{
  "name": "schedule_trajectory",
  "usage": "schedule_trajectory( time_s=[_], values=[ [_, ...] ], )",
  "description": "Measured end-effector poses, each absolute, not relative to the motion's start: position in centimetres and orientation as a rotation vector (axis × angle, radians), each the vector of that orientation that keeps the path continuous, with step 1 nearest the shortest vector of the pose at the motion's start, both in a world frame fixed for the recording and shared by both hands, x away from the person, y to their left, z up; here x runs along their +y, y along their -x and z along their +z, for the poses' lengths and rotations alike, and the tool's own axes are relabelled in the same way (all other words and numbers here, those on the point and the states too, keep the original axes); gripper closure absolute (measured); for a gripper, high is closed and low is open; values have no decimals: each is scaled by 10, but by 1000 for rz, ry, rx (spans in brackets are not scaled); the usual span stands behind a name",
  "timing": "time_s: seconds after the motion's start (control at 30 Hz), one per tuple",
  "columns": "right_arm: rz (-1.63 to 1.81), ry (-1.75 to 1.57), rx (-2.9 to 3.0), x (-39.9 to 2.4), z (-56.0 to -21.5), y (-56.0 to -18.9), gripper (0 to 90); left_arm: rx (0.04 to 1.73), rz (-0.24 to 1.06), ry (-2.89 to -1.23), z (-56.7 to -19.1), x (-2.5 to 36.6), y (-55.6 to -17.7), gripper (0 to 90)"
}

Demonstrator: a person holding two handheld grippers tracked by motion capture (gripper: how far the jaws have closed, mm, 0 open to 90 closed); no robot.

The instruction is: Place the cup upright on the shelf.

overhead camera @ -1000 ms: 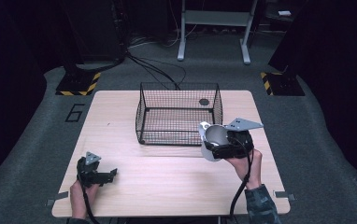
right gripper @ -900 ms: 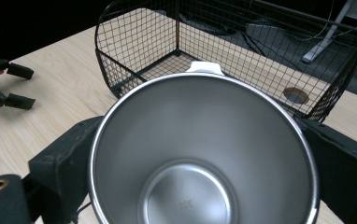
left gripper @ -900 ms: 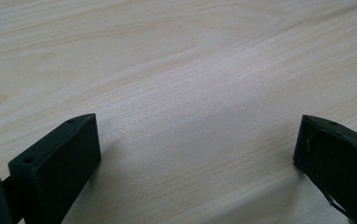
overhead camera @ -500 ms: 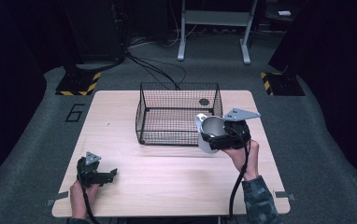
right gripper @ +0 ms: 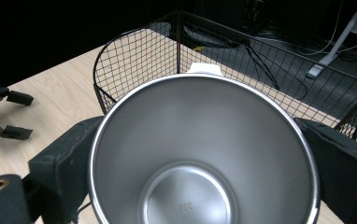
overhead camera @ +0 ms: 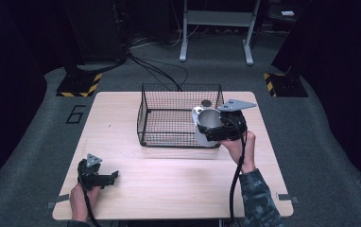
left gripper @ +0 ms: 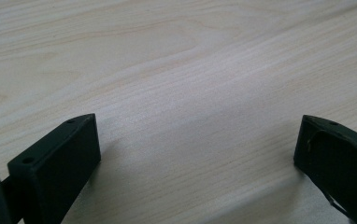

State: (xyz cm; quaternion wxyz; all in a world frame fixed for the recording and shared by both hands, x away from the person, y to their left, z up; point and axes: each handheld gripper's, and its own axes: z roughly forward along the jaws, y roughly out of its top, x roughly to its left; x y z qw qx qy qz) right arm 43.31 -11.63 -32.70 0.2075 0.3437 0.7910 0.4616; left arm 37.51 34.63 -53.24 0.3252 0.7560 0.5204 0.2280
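Right gripper [overhead camera: 207, 128] clamped on steel cup [overhead camera: 210, 120], raised at wire basket's [overhead camera: 169, 118] front right corner, not yet inside; left gripper [overhead camera: 114, 176] wide apart, idle on table [overhead camera: 178, 179] well left of basket.

high view: above, facing forward-down | gripper views: close, sharing table [overhead camera: 178, 165]

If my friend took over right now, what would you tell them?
Right gripper: shut on the steel cup, held up at the near right corner of the wire basket.
Left gripper: open, holding nothing, low over the table at its near left.
Done: cup picked up and brought to the basket.
Left: probably move it over the rim and let go inside. A small dark round thing already lies in the basket.
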Motion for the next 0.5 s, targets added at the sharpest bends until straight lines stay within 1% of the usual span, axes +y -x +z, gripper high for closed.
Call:
schedule_trajectory(
  time_s=[0.5],
  values=[
    [1275,-939,2217,-106,-318,-453,58,1366,595,-1981,-533,346,-376,0]
  ],
)
